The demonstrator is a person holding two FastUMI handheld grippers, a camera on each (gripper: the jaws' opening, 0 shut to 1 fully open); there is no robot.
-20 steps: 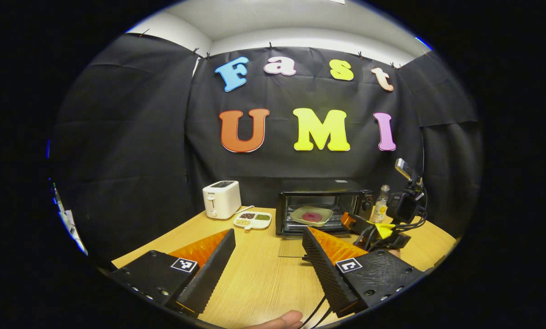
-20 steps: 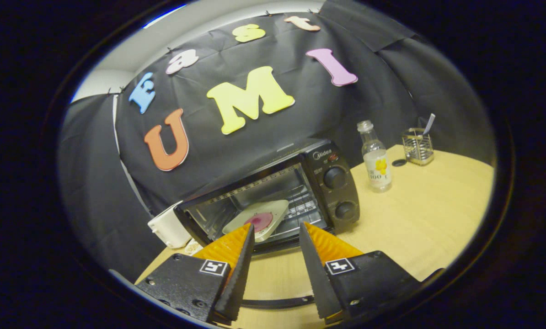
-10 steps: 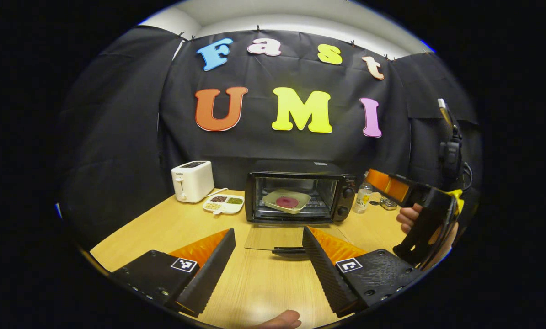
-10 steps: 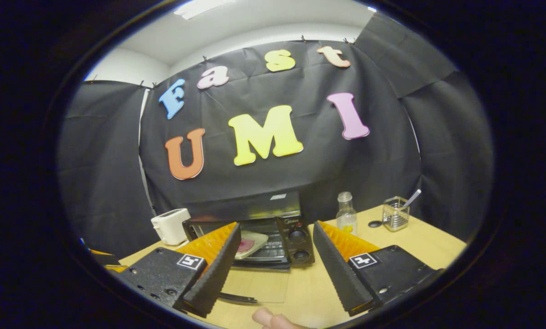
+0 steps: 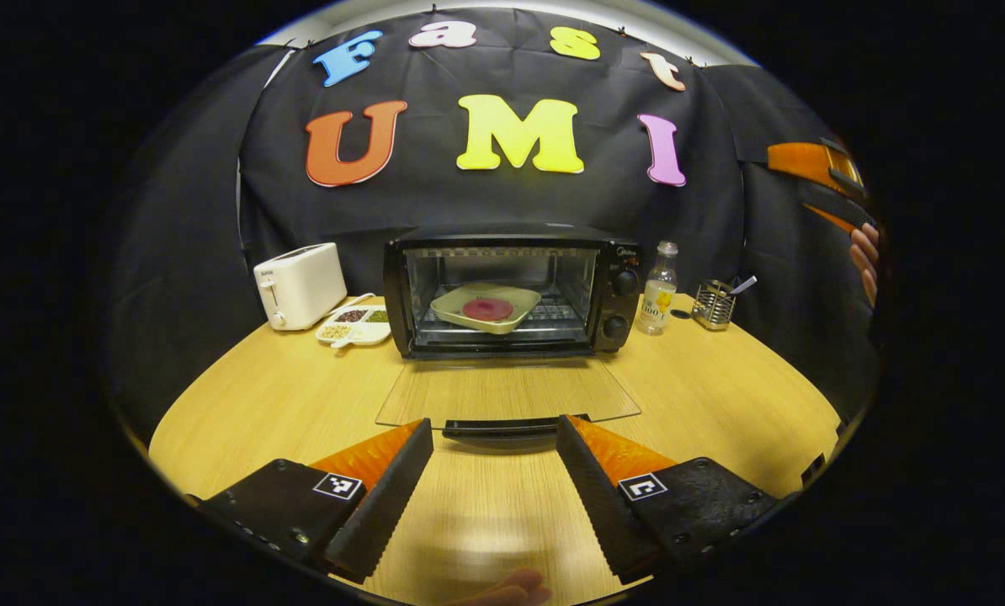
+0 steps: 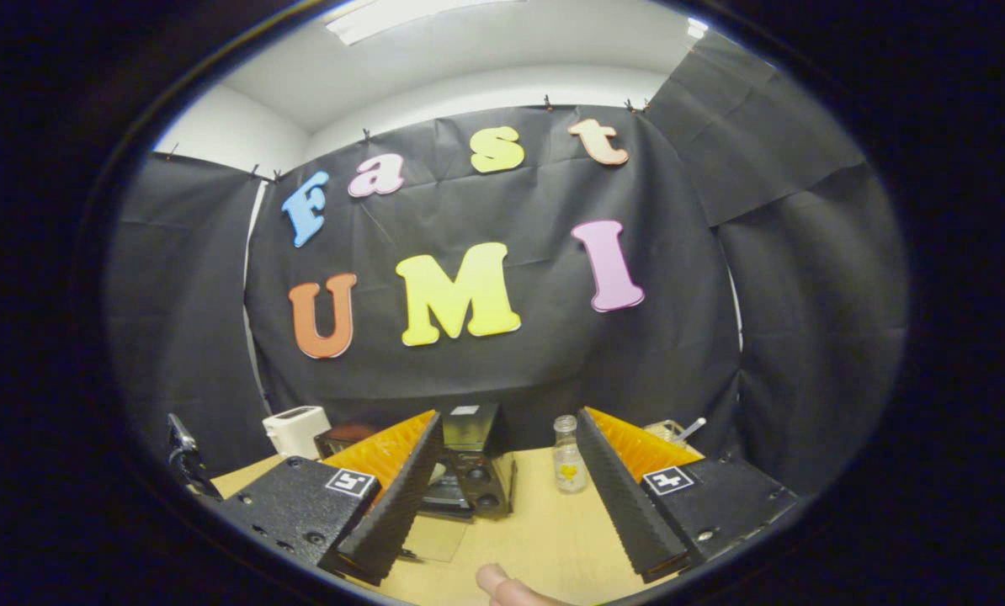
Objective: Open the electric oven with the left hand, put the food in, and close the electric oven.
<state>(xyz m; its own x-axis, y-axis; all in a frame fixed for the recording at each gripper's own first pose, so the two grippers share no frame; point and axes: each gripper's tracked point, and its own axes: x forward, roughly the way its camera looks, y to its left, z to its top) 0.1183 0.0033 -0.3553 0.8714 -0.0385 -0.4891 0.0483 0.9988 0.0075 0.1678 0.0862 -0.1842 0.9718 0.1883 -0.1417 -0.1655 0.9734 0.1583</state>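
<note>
while open, oven (image 5: 507, 290) with plate (image 5: 486, 306)

Setting: staged recording booth, not a lived-in kitchen. Black cloth (image 5: 502, 202) is clipped up as walls across the centre and both sides of the left gripper view; plain white wall and ceiling (image 6: 469, 50) show above it at the top of the right gripper view. A rounded wooden worktop (image 5: 704, 387) in the lower half carries kitchen props in a row: white toaster (image 5: 298, 284) at left, divided snack dish (image 5: 353, 324), electric oven (image 5: 511, 290) at centre, small bottle (image 5: 658, 290), wire utensil holder (image 5: 713, 305) at right.
</note>
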